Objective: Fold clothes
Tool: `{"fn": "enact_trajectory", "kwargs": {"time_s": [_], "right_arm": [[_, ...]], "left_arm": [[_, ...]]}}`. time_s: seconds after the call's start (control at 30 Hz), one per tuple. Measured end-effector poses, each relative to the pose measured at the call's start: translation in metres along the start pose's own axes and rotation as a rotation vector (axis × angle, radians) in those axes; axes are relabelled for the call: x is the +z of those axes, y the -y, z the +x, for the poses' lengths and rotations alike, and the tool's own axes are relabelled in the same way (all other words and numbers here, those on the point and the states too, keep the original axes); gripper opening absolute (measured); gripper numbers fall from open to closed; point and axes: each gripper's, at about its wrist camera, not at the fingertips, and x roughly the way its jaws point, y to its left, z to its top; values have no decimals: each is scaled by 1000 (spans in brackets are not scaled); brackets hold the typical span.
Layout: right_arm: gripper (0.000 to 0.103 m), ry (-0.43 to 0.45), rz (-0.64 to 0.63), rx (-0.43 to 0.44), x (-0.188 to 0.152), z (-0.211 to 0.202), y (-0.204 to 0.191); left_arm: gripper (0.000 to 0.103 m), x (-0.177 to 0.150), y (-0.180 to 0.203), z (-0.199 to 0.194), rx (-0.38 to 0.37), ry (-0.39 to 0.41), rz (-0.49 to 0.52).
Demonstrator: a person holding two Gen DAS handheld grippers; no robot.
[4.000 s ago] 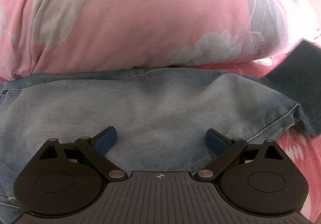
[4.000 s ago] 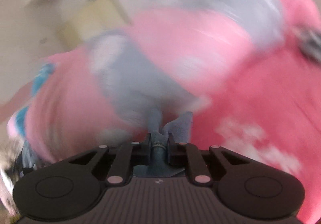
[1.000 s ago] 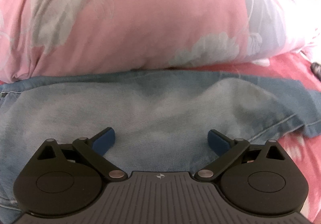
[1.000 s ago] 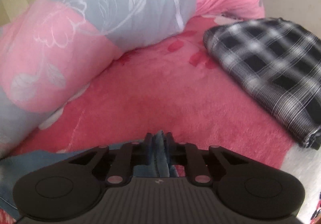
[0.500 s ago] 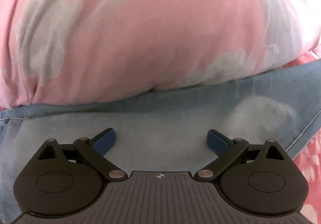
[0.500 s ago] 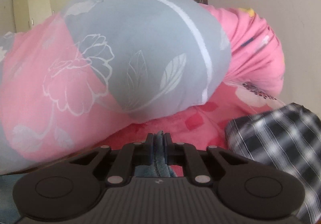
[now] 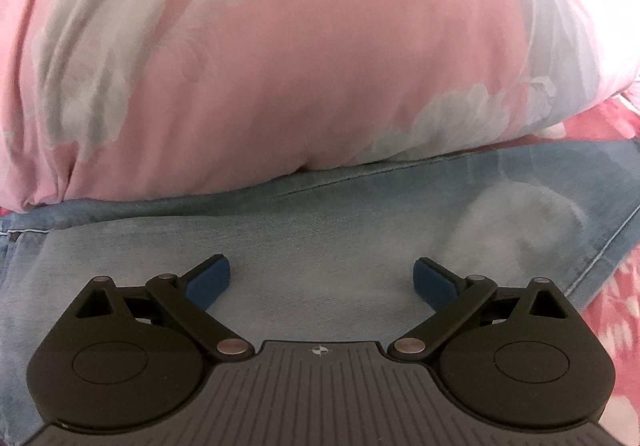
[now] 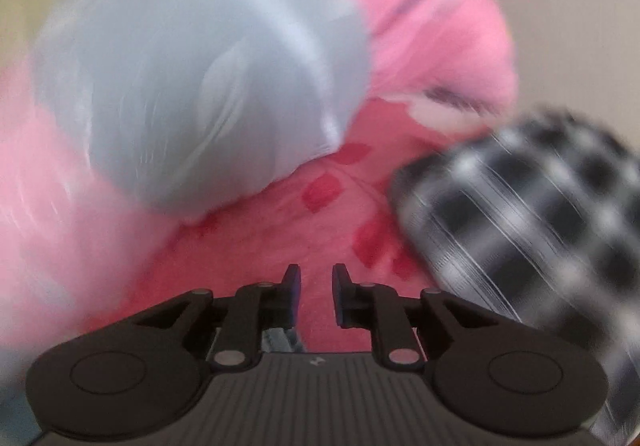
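Left claw (image 7: 322, 280): released, jaws spread wide, hanging just over the faded light-blue denim jeans (image 7: 320, 238), gripping nothing.
Jeans: spread flat on the bed, their far edge tucked under the big pink pillow with pale grey flowers (image 7: 260, 58).
Handling: I judge the denim heavy and rather stiff, not slippery; a stitched hem or the waistband would give the firmest hold.
Right claw (image 8: 316, 288): its jaws have just been opening; the gap between them is bare, only a bit of denim shows low behind the left finger.
Bed cover: pink fleece blanket (image 8: 260, 246).
Right side: folded black-and-white checked cloth (image 8: 532, 230), blurred.
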Motion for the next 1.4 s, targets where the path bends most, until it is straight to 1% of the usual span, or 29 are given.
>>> {"fn": "enact_trajectory", "kwargs": {"time_s": [0.07,0.13,0.2,0.27,0.37,0.4,0.43,0.47,0.5,0.53,0.6,0.7,0.8,0.87,0.9,1.0,1.07,1.1,1.2,1.27,1.3,1.33,1.4], "right_arm": [[26,-44,131,60,0,-25,19],[41,-113,232,96,-9,-41,35],[41,-185,300,109,-23,-46,44],[42,-232,361,124,-37,-43,51],[41,-257,413,137,-51,-29,57],[38,-264,428,148,-55,-24,58],[33,-267,439,159,-58,-19,58],[31,-263,442,163,-60,-16,57],[17,-254,441,162,-61,-14,57],[12,-238,435,158,-61,-16,56],[6,-200,415,162,-62,-24,53],[5,-134,355,151,-61,-40,42],[6,-163,324,76,-65,-28,41],[6,-166,346,63,-67,-24,46],[10,-148,372,62,-68,-28,51],[18,-63,423,-25,-66,-55,56],[18,-21,426,-55,-65,-75,51],[18,-22,390,-28,-65,-84,37],[18,-77,179,95,-72,-93,-36],[18,-127,22,179,-80,-88,-93],[18,-147,-54,207,-86,-81,-119],[18,-163,-135,225,-93,-72,-146],[18,-189,-279,230,-109,-51,-190]], "left_arm": [[99,-1,2,-7,-12,11,-2],[99,-3,4,-15,-26,17,-3],[99,-6,7,-22,-45,15,-1],[99,-10,9,-29,-61,5,2],[99,-18,10,-32,-64,-24,2],[99,-21,9,-31,-63,-34,-4],[99,-23,8,-30,-63,-41,-12],[99,-25,6,-30,-66,-43,-24],[99,-26,4,-30,-73,-43,-37],[99,-27,2,-30,-79,-42,-51],[99,-29,-3,-31,-91,-42,-78],[100,-31,-6,-30,-105,-46,-89],[100,-31,-5,-29,-113,-41,-90],[100,-31,-9,-30,-135,-32,-107],[100,-31,-13,-33,-148,-26,-118],[100,-31,-26,-46,-176,10,-149],[100,-30,-35,-52,-175,38,-156],[100,-30,-40,-53,-171,49,-164],[100,-30,-47,-43,-160,33,-191],[100,-33,-45,-35,-148,14,-186],[100,-35,-43,-33,-138,13,-172],[100,-37,-39,-32,-123,17,-151],[100,-41,-32,-31,-96,28,-105]]}}
